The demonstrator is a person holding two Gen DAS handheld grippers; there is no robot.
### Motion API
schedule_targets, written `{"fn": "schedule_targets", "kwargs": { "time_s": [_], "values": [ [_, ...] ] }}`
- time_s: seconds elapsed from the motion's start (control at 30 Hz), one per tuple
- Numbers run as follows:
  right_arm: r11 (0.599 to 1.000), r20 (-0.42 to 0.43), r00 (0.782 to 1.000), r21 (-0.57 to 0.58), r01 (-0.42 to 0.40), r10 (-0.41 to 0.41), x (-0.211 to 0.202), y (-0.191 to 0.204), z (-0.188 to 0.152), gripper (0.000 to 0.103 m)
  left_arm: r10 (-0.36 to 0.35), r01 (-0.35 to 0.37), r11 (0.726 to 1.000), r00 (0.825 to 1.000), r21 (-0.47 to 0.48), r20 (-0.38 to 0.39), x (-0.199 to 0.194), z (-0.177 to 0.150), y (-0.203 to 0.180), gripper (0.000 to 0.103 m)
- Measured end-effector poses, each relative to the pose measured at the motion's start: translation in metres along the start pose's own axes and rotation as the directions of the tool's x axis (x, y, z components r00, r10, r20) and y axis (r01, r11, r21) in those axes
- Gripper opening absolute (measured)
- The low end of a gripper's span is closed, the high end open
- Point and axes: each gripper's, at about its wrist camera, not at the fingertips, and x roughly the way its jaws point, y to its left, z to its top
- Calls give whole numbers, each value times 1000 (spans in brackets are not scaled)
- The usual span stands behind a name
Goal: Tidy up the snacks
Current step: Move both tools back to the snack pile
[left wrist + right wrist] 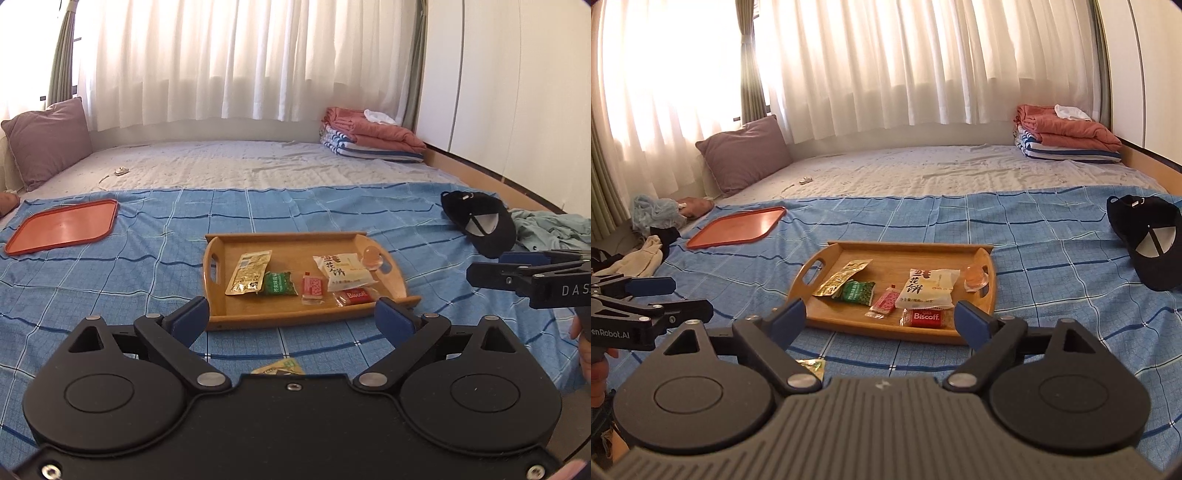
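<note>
Both grippers, left gripper and right gripper, spread wide, nothing between. Snack packets on wooden tray: light, crinkly, slippery. Better pinching sealed edges. Jelly cup maybe squishy, hard to tell.

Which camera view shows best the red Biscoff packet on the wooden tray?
The right wrist view: the Biscoff packet lies unobstructed there and its white lettering is readable. In the left wrist view the packet is smaller, its lettering is blurred, and it sits close beside a blue fingertip.
</note>
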Motion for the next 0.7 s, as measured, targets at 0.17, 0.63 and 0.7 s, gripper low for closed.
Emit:
{"fn": "schedule_targets", "kwargs": {
  "time_s": [0.17,0.63,0.7],
  "values": [
    [1000,6,1000,-7,-13,13,-15,3,-8,94,-8,8,1000,1000,-8,30,-29,-4,3,97],
    [1000,-27,1000,22,3,-2,7,3,-69,96,64,-67,993,997,98,35,-22,-82,11,99],
    [1000,-29,1000,14,4,-3,14,8,-81,96,69,-71,991,997,117,24,-13,-98,12,99]
  ]
}}
